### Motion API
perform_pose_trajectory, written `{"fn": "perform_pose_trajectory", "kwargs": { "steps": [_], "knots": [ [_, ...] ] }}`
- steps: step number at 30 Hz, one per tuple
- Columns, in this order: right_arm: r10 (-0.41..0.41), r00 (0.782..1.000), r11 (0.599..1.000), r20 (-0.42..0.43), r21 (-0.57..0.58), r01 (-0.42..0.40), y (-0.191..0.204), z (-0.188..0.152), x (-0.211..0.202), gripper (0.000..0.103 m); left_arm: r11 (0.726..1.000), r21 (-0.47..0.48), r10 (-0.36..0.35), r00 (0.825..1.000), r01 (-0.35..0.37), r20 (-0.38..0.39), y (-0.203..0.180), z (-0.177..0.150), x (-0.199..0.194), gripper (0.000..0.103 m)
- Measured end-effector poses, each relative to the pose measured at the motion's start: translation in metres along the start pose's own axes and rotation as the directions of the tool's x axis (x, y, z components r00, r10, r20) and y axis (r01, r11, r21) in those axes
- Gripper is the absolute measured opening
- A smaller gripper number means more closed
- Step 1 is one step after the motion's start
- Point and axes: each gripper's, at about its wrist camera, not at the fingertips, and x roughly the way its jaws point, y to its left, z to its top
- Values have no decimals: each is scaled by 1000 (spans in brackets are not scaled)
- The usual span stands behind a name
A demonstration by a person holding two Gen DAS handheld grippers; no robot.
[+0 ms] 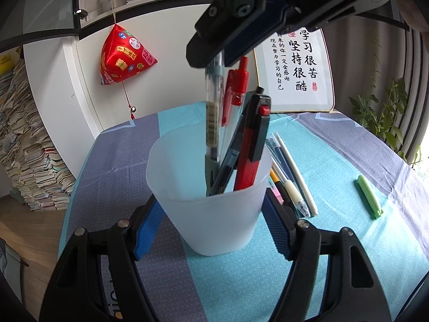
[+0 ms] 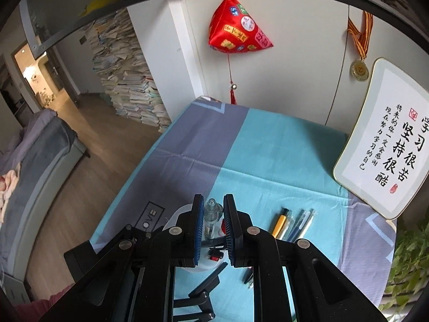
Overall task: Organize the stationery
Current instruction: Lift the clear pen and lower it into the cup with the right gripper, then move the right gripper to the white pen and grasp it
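Clear plastic formed the pen (image 1: 214,99) our right gripper (image 2: 211,222) held by its top end, jaws nearly closed on it, its tip lowered into the cup (image 1: 209,214). We judged the pen light, stiff and slick, best gripped near the top. Our left gripper (image 1: 211,228) clamped the frosted cup, thin-walled and easily squeezed, on the striped cloth (image 1: 335,171). Loose pens (image 1: 292,179) lay just beside it.

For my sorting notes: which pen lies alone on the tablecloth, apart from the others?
The light green pen; it lies alone, while the other loose pens lie bunched beside the translucent plastic cup.
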Motion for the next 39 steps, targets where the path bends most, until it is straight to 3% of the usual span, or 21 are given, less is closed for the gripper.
{"fn": "perform_pose_trajectory", "kwargs": {
  "steps": [11, 18, 21, 23, 28, 33, 39],
  "knots": [
    [41, 997, 999, -63, 27, -40, -2, -9, 9, 16, 1000, -1, 0, 1000, 0, -1, 0, 0, 0, 70],
    [26, 1000, 997, 6, 77, -26, -14, -5, -22, 16, 1000, -3, -2, 1000, 2, -2, 0, -1, 0, 70],
    [-36, 999, 990, 26, 135, 32, -33, -6, -38, 16, 1000, -4, -2, 1000, 2, -4, 0, -1, 0, 70],
    [-91, 996, 981, -8, 172, 91, -49, -11, -35, 16, 1000, -4, -1, 1000, 1, -4, -1, -1, 0, 70],
    [-169, 962, 943, -212, 249, 221, -90, -46, 13, 16, 1000, -3, 0, 1000, 0, -4, -1, -1, 0, 70],
    [-110, 944, 925, -311, 315, 212, -107, -75, 52, 16, 1000, -3, 0, 1000, 0, -5, -1, -1, -1, 70],
    [-69, 945, 921, -321, 343, 184, -105, -81, 67, 16, 1000, -3, 0, 1000, 0, -5, -1, -1, 0, 70]
  ]
}}
